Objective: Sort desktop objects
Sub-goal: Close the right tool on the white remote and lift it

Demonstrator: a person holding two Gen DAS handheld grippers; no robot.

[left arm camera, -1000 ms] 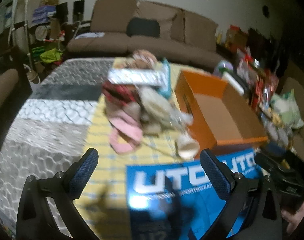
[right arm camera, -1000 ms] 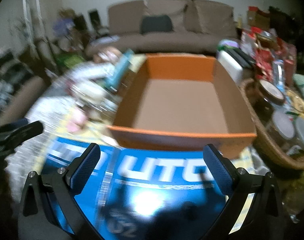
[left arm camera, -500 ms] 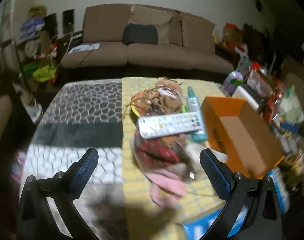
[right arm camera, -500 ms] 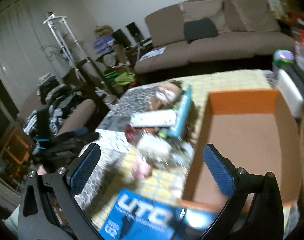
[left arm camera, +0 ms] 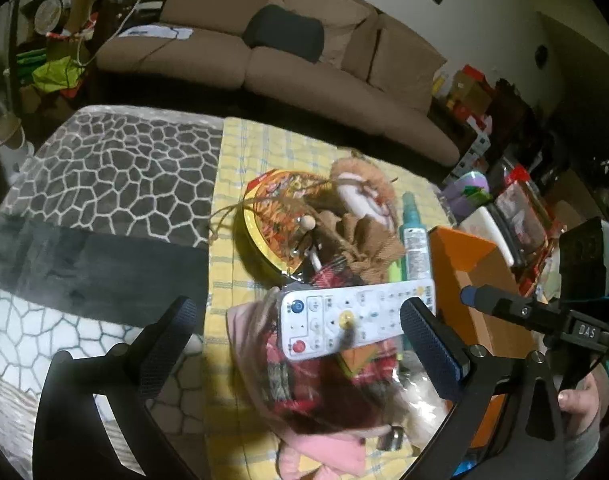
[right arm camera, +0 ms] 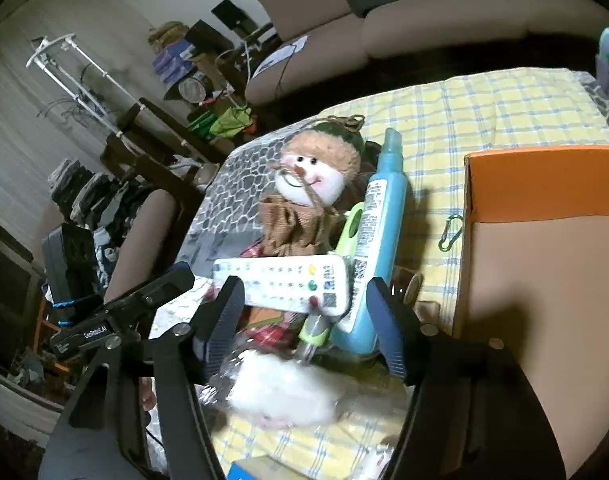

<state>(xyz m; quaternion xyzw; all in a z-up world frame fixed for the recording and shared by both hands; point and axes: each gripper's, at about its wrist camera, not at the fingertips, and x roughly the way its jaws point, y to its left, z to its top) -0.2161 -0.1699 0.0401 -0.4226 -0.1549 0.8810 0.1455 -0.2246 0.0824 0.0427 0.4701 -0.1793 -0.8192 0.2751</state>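
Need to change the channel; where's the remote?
In both wrist views the white remote lies atop the clutter pile, beside the blue spray bottle, left of the orange box.

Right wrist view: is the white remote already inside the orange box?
No. The white remote lies on top of the clutter pile beside the blue bottle, outside the orange box, whose visible interior is bare.

The room is dimly lit, and the corners of both views are swallowed by black fisheye vignetting. Straight lines are bent near the edges. Dark shadows are cast on the orange box [right arm camera: 544,184]. The white remote [left arm camera: 356,316] is seen slightly overexposed and blurred.
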